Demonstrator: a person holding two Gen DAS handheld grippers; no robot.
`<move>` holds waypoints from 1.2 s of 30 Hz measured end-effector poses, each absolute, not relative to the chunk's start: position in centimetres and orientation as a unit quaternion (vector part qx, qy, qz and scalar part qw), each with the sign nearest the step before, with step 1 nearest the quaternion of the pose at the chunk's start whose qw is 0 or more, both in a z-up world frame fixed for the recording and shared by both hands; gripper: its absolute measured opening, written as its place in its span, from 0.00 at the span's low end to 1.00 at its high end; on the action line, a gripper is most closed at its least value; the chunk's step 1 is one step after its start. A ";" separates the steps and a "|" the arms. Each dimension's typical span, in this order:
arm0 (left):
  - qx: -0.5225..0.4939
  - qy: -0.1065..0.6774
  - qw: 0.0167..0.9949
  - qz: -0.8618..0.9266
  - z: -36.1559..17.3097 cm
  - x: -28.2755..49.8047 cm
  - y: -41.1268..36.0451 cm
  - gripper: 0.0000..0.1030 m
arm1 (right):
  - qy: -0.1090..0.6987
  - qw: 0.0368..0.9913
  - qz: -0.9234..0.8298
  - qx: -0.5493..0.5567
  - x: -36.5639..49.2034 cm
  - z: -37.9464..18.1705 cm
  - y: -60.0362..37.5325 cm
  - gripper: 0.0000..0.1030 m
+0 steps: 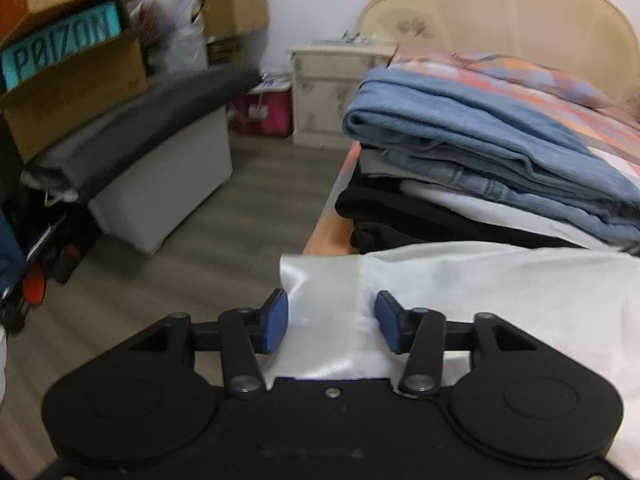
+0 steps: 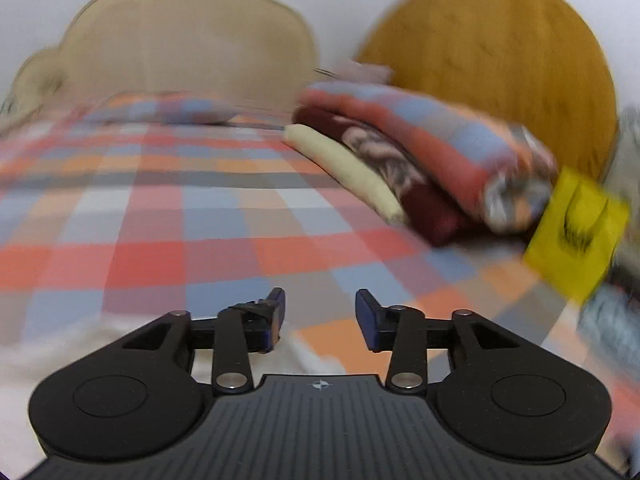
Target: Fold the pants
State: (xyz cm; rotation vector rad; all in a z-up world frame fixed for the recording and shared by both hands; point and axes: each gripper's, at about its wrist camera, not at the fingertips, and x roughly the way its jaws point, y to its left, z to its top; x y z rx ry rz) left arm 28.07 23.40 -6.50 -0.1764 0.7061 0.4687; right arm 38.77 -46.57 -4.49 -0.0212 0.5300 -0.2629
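White pants (image 1: pixel 500 280) lie on the bed's near edge, with a shiny white strip running between my left gripper's blue pads. My left gripper (image 1: pixel 331 322) is open, its pads standing on either side of that strip of cloth without closing on it. My right gripper (image 2: pixel 320 316) is open and empty above the checked bedspread (image 2: pixel 180 220). A bit of the white pants (image 2: pixel 80 344) shows low at the left of the right wrist view, behind the gripper body. The right wrist view is blurred by motion.
A stack of folded clothes, blue jeans (image 1: pixel 500 140) on top, sits on the bed's left edge. Folded blankets (image 2: pixel 420 160) and a yellow bag (image 2: pixel 576 232) lie at the right. A grey ottoman (image 1: pixel 160 176), cardboard boxes (image 1: pixel 72 80) and a nightstand (image 1: pixel 332 92) stand on the floor beside the bed.
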 end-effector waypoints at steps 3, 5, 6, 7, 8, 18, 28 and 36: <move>-0.096 0.318 0.918 0.216 -5.4 26.8 23.1 0.65 | 0.268 0.956 -0.115 0.013 37.0 -5.1 -49.2 0.77; -0.111 0.302 0.924 0.205 -4.5 26.1 22.8 0.67 | 0.279 0.953 -0.114 0.032 36.3 -5.8 -50.5 0.82; -0.118 0.300 0.926 0.195 -4.1 25.7 22.5 0.67 | 0.288 0.950 -0.110 0.044 36.0 -6.2 -51.1 0.83; -0.121 0.299 0.928 0.186 -3.9 25.9 22.1 0.67 | 0.299 0.947 -0.106 0.054 36.0 -6.7 -51.1 0.83; -0.122 0.296 0.931 0.177 -3.6 25.7 21.5 0.67 | 0.310 0.943 -0.101 0.065 35.7 -7.3 -51.3 0.83; -0.093 0.308 0.939 0.121 -1.2 17.1 18.8 0.83 | 0.312 0.946 -0.005 0.094 21.4 -6.4 -52.1 0.91; -0.225 0.344 0.899 0.154 -4.2 5.3 22.2 0.90 | 0.339 0.926 -0.112 0.123 4.8 -7.6 -58.7 1.00; -0.268 0.364 0.878 0.159 -8.1 4.1 21.6 0.90 | 0.332 0.902 -0.184 0.205 -2.0 -10.5 -60.7 1.00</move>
